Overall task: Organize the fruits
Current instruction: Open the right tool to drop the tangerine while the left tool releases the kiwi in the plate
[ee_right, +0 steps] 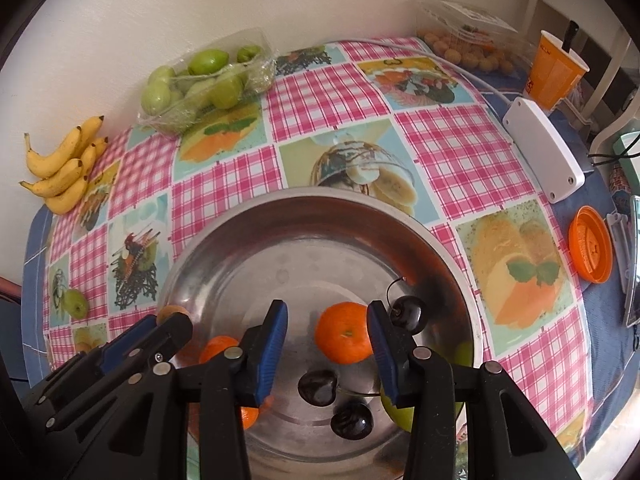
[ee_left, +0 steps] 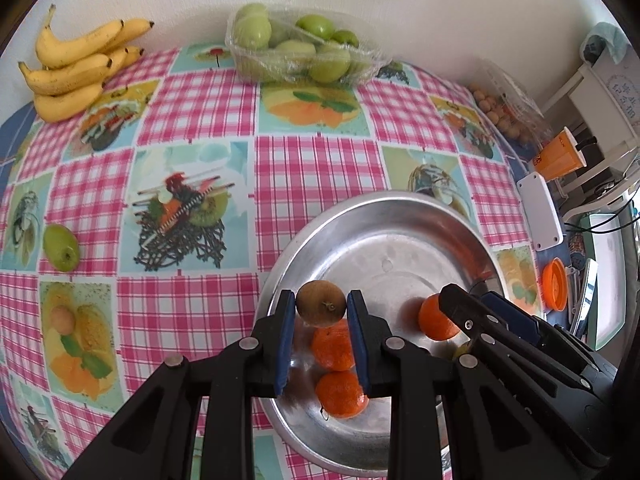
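I've got the left gripper [ee_left: 321, 307] with its fingers clamped on a small brown fruit [ee_left: 320, 303] just above the steel bowl [ee_right: 224, 240], so I'd lift it straight up and clear of the mandarins [ee_left: 334, 344] under it. The right gripper [ee_right: 327, 314] hangs over the bowl too, fingers partly apart around nothing. Beyond the bowl, the desk's checked fruit-print cloth [ee_left: 192, 112] runs to a white wall.

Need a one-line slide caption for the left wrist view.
Left gripper clamps a brown fruit above the metal bowl holding tangerines.
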Demonstrator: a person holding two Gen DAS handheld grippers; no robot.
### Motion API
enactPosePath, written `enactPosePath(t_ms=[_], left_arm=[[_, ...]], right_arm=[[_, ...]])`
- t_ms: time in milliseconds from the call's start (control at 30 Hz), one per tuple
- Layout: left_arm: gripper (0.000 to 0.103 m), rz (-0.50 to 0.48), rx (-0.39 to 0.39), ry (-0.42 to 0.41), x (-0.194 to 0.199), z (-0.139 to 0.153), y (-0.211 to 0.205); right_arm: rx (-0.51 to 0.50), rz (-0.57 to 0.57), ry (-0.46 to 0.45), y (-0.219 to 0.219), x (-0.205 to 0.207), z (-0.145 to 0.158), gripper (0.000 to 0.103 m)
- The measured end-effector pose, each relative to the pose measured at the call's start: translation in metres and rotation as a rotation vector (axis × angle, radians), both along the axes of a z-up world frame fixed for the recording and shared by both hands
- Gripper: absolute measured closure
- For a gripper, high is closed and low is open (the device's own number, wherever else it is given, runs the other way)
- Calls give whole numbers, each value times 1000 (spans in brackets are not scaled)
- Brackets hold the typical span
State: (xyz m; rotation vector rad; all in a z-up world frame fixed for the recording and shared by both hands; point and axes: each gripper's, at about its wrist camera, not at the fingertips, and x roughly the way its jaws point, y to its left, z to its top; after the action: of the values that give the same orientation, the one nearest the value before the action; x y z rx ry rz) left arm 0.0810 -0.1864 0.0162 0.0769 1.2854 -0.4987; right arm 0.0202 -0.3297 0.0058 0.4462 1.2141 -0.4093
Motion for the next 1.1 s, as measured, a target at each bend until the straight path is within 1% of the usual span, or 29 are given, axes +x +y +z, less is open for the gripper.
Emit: enactPosePath(t_ms=[100, 233, 333, 467, 633, 667, 700, 733, 767, 833, 933, 1000, 1067, 1100], left_arm=[[76, 1, -2, -23, -3, 7, 4], [76, 9, -4, -32, -5, 11, 7], [76, 8, -5, -36, -8, 13, 12], [76, 16, -4, -13, -6, 4, 14], [76, 54, 7, 12, -1, -6, 24], [74, 70, 14, 13, 0, -7, 28], [68, 81, 19, 14, 2, -7, 31], [64, 93, 26, 16, 3, -8, 35], [59, 108, 32, 19, 5, -10, 39], [58, 133, 40, 29, 8, -14, 47], [55, 169, 51, 46, 12, -19, 56], [45, 182, 64, 45, 13, -20, 59], [41, 191, 71, 42, 13, -21, 60], [41, 194, 76, 42, 14, -21, 61]], right_arm=[[-16, 10, -15, 3, 1, 7, 57], [-41, 22, -26, 7, 2, 17, 57], [-39, 26, -33, 8, 2, 19, 57], [-31, 39, -24, 10, 3, 16, 57], [-19, 61, -3, 14, 7, 8, 57], [-18, 61, 2, 14, 7, 6, 51], [-14, 58, 4, 13, 7, 4, 45], [-12, 55, 4, 12, 7, 3, 35], [-11, 52, 2, 11, 6, 2, 34], [-8, 46, 3, 10, 6, 0, 34], [-5, 42, 8, 10, 6, -2, 30], [-3, 43, 9, 10, 7, -4, 26], [-5, 45, 11, 11, 7, -5, 18], [-6, 44, 11, 11, 8, -6, 15]])
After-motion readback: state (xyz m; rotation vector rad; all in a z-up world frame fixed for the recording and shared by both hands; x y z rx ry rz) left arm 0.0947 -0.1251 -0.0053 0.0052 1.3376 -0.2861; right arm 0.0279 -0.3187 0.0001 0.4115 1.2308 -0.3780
